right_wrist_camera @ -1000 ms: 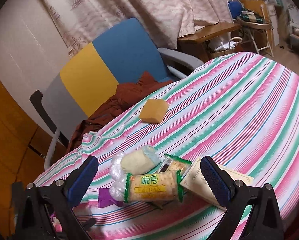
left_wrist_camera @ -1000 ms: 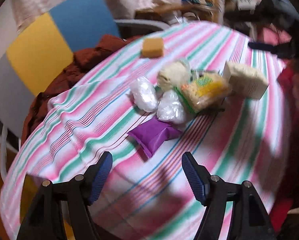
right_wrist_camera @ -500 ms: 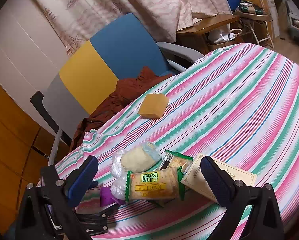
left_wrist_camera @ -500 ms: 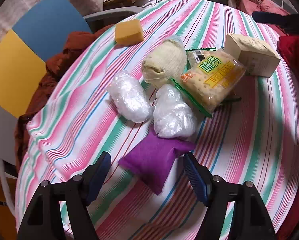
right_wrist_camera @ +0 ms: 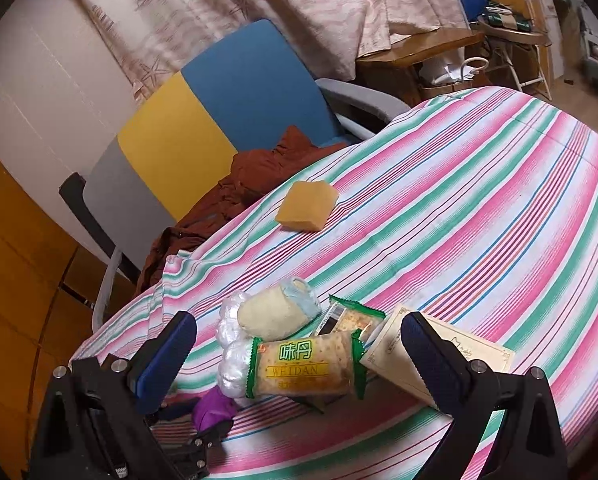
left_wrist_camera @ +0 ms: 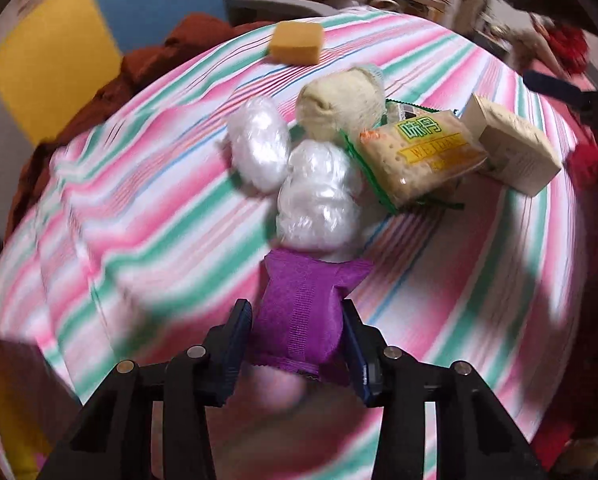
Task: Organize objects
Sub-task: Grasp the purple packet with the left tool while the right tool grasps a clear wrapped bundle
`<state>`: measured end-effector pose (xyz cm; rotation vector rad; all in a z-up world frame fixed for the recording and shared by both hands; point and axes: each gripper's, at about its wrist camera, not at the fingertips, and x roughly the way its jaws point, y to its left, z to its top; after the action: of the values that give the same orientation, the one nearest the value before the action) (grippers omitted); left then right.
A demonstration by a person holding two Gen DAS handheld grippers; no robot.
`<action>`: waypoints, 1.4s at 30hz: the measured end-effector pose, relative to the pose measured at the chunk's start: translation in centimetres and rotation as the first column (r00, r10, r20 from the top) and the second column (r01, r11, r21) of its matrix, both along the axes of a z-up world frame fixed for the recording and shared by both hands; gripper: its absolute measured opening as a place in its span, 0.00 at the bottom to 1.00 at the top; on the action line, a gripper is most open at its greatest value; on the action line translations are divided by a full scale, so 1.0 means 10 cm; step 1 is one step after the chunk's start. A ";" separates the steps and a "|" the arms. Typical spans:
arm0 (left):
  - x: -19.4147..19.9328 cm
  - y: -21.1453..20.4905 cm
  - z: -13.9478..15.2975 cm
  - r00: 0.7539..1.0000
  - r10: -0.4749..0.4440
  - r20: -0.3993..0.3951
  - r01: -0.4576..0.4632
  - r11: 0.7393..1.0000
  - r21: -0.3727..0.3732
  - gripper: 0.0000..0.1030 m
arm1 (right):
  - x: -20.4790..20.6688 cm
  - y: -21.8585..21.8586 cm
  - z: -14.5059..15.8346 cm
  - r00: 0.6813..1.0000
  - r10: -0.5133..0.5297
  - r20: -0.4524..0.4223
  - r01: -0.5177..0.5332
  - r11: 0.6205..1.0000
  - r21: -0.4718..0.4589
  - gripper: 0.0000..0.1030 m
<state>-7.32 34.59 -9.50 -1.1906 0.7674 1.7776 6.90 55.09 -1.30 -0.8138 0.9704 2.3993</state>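
On the striped tablecloth (left_wrist_camera: pixel 147 200) lies a cluster of packets. My left gripper (left_wrist_camera: pixel 297 322) is shut on the purple pouch (left_wrist_camera: pixel 303 312), its blue pads pressing both sides. Just beyond the pouch lie two clear plastic-wrapped bundles (left_wrist_camera: pixel 319 200), a beige roll (left_wrist_camera: pixel 341 106), a cracker packet (left_wrist_camera: pixel 419 156) and a cream box (left_wrist_camera: pixel 511 148). A yellow sponge block (left_wrist_camera: pixel 297 42) sits farther back. In the right wrist view my right gripper (right_wrist_camera: pixel 299 356) stands open above the cracker packet (right_wrist_camera: pixel 305 364), with the purple pouch (right_wrist_camera: pixel 213 408) and the left gripper low at the left.
A chair (right_wrist_camera: pixel 203 120) with a blue, yellow and grey back stands past the table's far edge, with brown cloth (right_wrist_camera: pixel 255 176) heaped on its seat. A wooden side table (right_wrist_camera: pixel 431 48) and clutter stand at the back right. The tablecloth (right_wrist_camera: pixel 479 200) spreads bare to the right.
My left gripper moved forward over the purple pouch and closed on it. The right gripper stayed open and hardly moved.
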 end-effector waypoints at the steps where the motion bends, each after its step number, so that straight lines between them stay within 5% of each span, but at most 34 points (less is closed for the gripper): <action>1: 0.04 -0.04 0.00 1.000 0.016 0.004 -0.016 1.000 0.003 0.43 | -0.01 -0.01 0.00 1.000 0.008 0.002 -0.008 1.000 0.001 1.00; 9: 0.38 -0.40 0.04 0.991 0.128 0.037 -0.131 0.990 0.061 0.43 | -0.16 -0.25 0.00 0.986 0.166 0.007 -0.166 0.986 0.029 1.00; 20: 0.70 -0.66 -0.04 0.987 0.150 -0.048 -0.142 0.979 0.148 0.43 | -0.61 -0.86 -0.18 0.886 0.416 0.204 -0.448 0.883 0.141 0.98; 30: 0.68 -0.67 -0.09 0.988 0.147 -0.051 -0.135 0.974 0.184 0.43 | -1.27 -1.08 -0.64 0.760 0.465 0.453 -0.595 0.779 0.198 0.75; 32: 0.71 -0.68 -0.08 0.988 0.147 -0.053 -0.135 0.973 0.186 0.43 | -1.34 -1.11 -0.72 0.739 0.448 0.503 -0.613 0.758 0.224 0.67; 34: 0.72 -0.68 -0.08 0.988 0.148 -0.052 -0.136 0.973 0.188 0.43 | -1.35 -1.11 -0.77 0.723 0.455 0.521 -0.627 0.748 0.218 0.47; 37: 0.74 -0.68 -0.09 0.987 0.150 -0.055 -0.137 0.972 0.192 0.43 | -1.32 -1.12 -0.75 0.718 0.473 0.511 -0.641 0.736 0.219 0.39; 42: 0.70 -0.70 -0.08 0.987 0.155 -0.048 -0.142 0.968 0.208 0.41 | -1.20 -1.01 -0.49 0.775 0.527 0.348 -0.609 0.769 0.194 0.39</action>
<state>-0.28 27.60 -10.31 -1.0818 0.5278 1.9746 -5.07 44.99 -6.21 -1.4433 0.2385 2.7210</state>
